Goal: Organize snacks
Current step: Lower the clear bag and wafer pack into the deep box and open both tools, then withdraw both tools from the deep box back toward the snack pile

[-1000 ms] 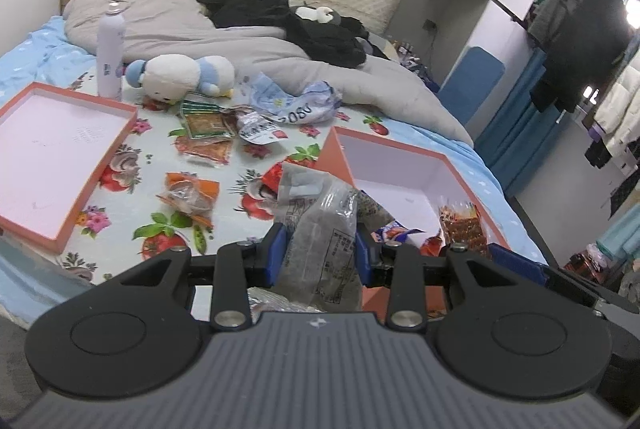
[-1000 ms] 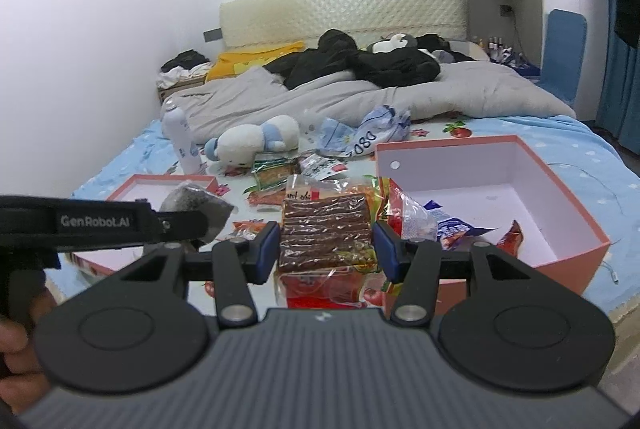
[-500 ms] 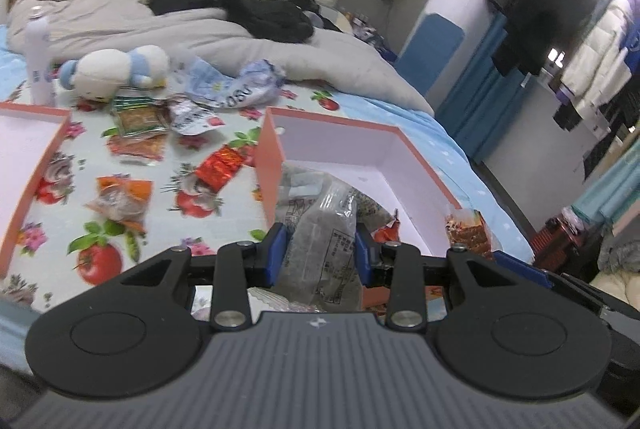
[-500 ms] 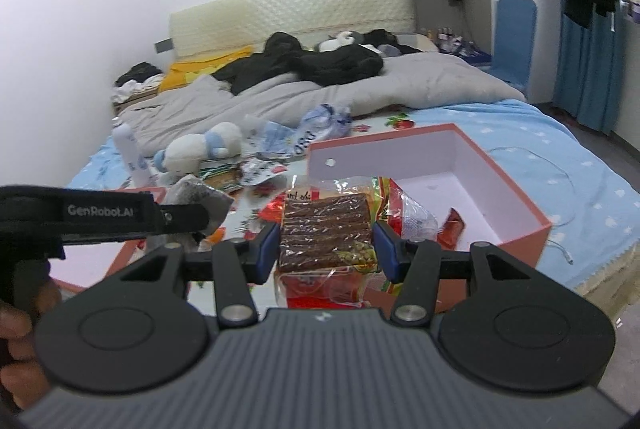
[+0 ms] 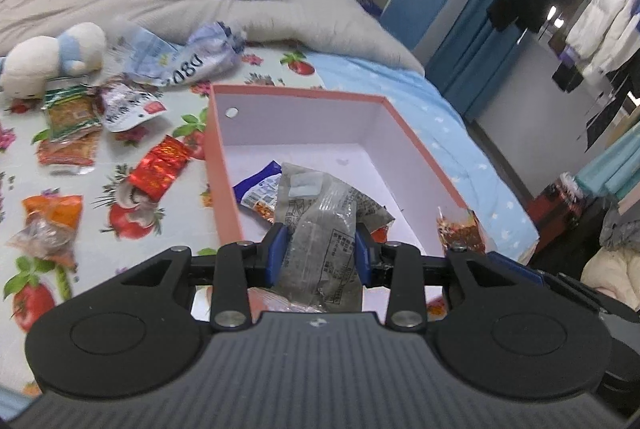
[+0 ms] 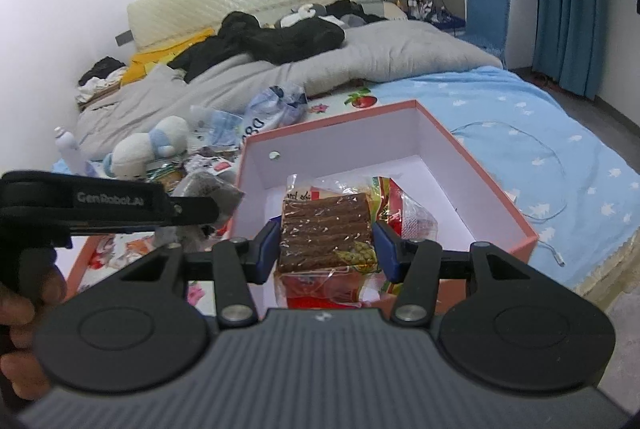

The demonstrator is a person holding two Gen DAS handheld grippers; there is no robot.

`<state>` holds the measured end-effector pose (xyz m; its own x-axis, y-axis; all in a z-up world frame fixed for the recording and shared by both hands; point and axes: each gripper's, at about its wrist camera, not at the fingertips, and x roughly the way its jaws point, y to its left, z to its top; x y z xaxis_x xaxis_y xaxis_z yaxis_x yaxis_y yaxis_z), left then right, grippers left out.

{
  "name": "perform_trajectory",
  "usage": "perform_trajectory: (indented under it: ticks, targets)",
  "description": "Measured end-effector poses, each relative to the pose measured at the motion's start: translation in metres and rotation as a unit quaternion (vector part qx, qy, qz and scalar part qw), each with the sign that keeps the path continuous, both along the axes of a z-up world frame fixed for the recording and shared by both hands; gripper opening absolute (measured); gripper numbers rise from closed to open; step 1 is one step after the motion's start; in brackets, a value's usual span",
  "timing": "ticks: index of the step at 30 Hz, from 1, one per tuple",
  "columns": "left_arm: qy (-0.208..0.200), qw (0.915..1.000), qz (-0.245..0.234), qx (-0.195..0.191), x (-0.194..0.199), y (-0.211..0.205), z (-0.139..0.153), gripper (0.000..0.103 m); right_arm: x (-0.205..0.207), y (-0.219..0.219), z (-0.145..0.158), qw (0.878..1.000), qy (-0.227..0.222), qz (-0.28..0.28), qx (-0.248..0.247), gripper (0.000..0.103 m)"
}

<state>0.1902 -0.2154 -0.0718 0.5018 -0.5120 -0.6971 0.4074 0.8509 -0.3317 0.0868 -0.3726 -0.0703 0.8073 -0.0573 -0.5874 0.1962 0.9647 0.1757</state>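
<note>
Snacks' destination, the pink box (image 5: 416, 153), now fills the centre of my left wrist view, where a second ago it sat at the right edge with only a corner showing; in the right wrist view it has grown from mid-right to span the middle of the frame (image 6: 472, 165). On the floral sheet (image 5: 100, 189) at the left of the left view the loose packets have slid leftward, the red packet (image 5: 160, 171) now just beside the box's left wall. My left gripper (image 5: 318, 255) still pinches the grey packet (image 5: 320, 229) between narrow blue pads, which now hangs over the box interior, above a blue-and-white packet (image 5: 260, 189) lying on the box floor. My right gripper (image 6: 326, 249) stays clamped on the brown biscuit pack (image 6: 326, 229), now over the near end of the box instead of in front of it
</note>
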Motion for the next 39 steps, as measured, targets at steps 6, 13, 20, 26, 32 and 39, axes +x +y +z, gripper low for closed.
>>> perform_trajectory:
  ticks: [6,13,20,26,32,39]
  targets:
    - [0.027,0.9993,-0.011,0.024,0.045,-0.035,-0.029,0.041,0.041,-0.023,-0.023,1.000,0.024,0.010,0.009,0.054]
    - [0.052,0.9973,-0.027,0.043,0.075,-0.061,-0.058,0.041,0.075,-0.042,-0.050,0.999,0.052,0.008,0.016,0.054]
    - [0.049,0.9961,-0.042,0.060,0.085,-0.072,-0.068,0.041,0.087,-0.052,-0.066,0.996,0.078,0.000,0.036,0.057]
    - [0.017,0.9969,-0.045,0.063,0.079,-0.074,-0.051,0.047,0.085,-0.051,-0.061,0.996,0.085,-0.004,0.038,0.058]
    - [0.005,0.9978,-0.043,0.050,0.060,-0.058,-0.030,0.047,0.064,-0.039,-0.043,0.997,0.067,-0.002,0.034,0.058]
    - [-0.021,0.9986,-0.031,0.038,0.022,-0.024,0.001,0.047,0.033,-0.014,-0.015,0.999,0.033,0.003,0.028,0.058]
